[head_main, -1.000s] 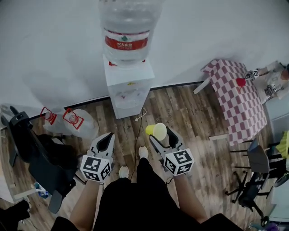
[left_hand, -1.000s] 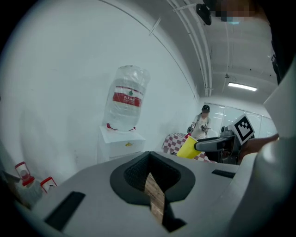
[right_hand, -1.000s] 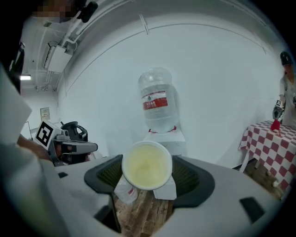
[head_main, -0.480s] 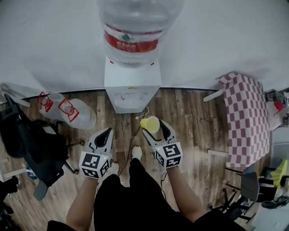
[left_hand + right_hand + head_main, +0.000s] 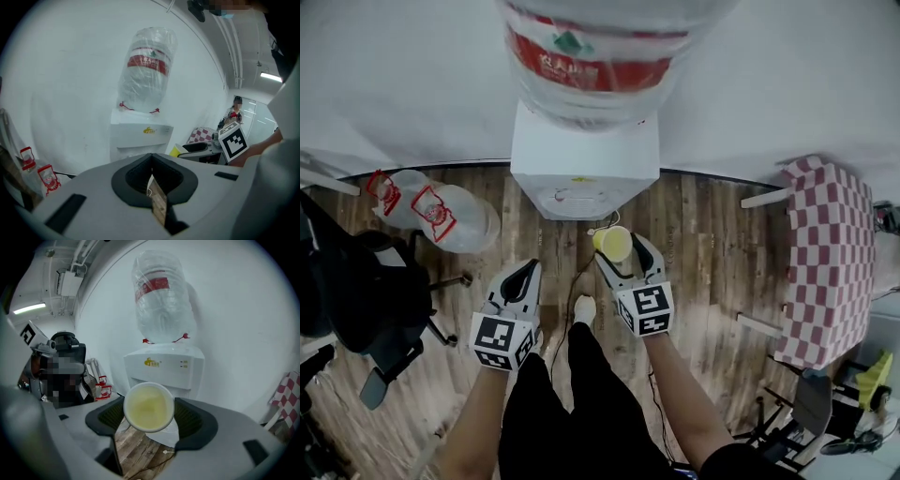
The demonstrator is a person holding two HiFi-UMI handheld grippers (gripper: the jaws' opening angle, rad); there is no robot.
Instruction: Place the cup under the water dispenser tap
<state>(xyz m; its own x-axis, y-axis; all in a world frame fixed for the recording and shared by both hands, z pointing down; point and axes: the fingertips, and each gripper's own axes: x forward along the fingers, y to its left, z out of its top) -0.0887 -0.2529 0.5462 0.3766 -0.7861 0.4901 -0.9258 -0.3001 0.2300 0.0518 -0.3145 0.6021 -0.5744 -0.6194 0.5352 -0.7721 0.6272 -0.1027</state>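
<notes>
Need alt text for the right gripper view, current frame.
The right gripper holds a yellow cup between its jaws, the cup's open mouth visible to the camera. Straight ahead stands a white water dispenser against a white wall, topped by a large clear bottle with a red label; wooden floor shows below the jaws.

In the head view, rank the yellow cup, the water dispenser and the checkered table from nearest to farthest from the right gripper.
1. Yellow cup, held between the jaws of the right gripper.
2. Water dispenser, just ahead.
3. Checkered table, far right.
</notes>
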